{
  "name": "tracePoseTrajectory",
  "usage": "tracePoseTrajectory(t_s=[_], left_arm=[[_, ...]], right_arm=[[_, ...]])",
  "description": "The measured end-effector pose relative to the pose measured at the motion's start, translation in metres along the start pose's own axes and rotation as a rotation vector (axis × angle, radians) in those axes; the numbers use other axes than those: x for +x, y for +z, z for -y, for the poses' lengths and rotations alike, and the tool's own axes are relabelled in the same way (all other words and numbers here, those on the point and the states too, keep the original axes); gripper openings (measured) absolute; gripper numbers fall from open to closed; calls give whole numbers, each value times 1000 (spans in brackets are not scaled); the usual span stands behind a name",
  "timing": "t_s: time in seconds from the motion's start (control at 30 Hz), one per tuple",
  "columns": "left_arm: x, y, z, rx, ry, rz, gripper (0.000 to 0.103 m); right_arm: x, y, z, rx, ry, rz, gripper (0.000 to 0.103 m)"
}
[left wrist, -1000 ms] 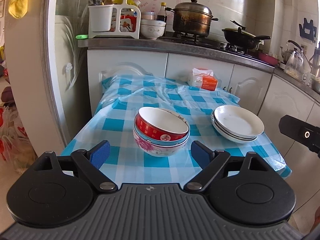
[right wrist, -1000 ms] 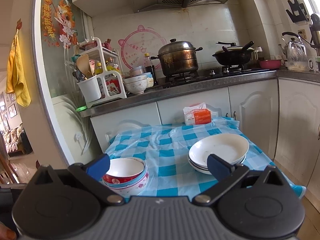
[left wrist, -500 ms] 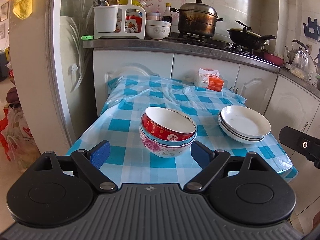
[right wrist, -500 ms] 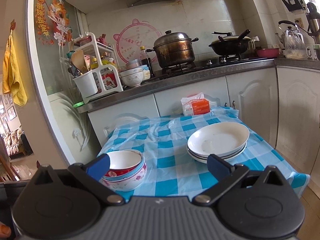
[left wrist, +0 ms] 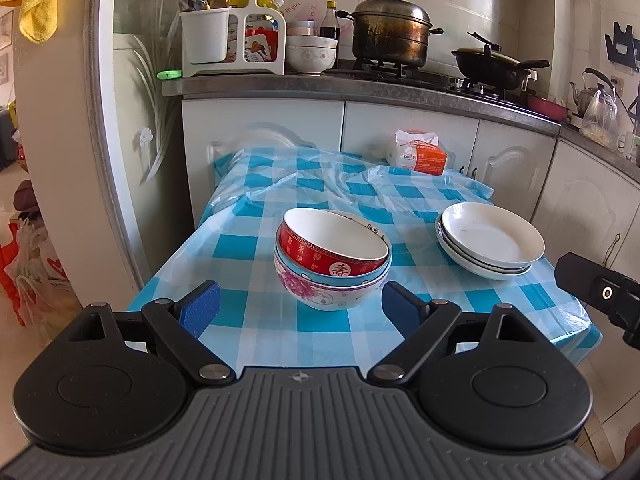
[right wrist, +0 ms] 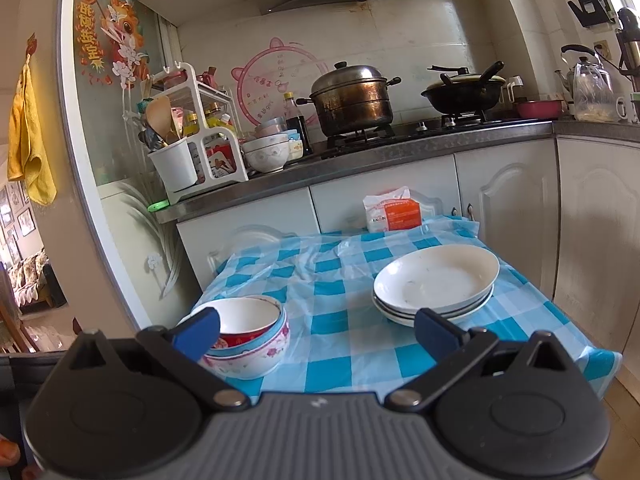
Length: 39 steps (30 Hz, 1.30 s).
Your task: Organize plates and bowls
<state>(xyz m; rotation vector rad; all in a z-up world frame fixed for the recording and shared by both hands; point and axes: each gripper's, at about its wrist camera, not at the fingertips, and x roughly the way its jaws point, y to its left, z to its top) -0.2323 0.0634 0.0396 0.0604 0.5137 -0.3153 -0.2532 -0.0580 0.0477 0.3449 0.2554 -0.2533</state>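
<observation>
A stack of bowls [left wrist: 332, 260], red one on top, stands on the blue checked table [left wrist: 256, 320]; it also shows in the right wrist view [right wrist: 248, 340]. A stack of white plates [left wrist: 490, 240] stands to its right, also in the right wrist view [right wrist: 436, 284]. My left gripper [left wrist: 300, 306] is open and empty, just short of the bowls. My right gripper [right wrist: 316, 330] is open and empty, short of the table's near edge, between bowls and plates. Its body shows at the right edge of the left wrist view [left wrist: 600, 292].
A tissue pack [left wrist: 418, 152] lies at the table's far edge against white cabinets [left wrist: 408, 136]. The counter [left wrist: 360, 88] holds a utensil rack [left wrist: 232, 36], bowls [left wrist: 310, 54], a pot [left wrist: 390, 32] and a wok [left wrist: 492, 64]. A wall [left wrist: 60, 160] borders the left.
Both grippers have drawn back and lowered a little from the table; bowls and plates stay in place. Both stay open.
</observation>
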Motion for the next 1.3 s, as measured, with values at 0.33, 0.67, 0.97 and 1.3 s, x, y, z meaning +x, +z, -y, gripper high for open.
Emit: tracePoseTrajectory(t_s=[0.33,0.67,0.97,1.3], left_arm=[[3,-1,3,15,8,-5,103],[6,-2,7,36,15,-8,103],[8,-1,7,36,9,-18,103],[22,-3,4,8,-8,-41,103]], right_arm=[[2,-4,5,15,11,-17,102],[3,-7,13,45,25,-22,102],[2,-10,18,62,43,-25,102],[15,-12,27,89,48,-69,102]])
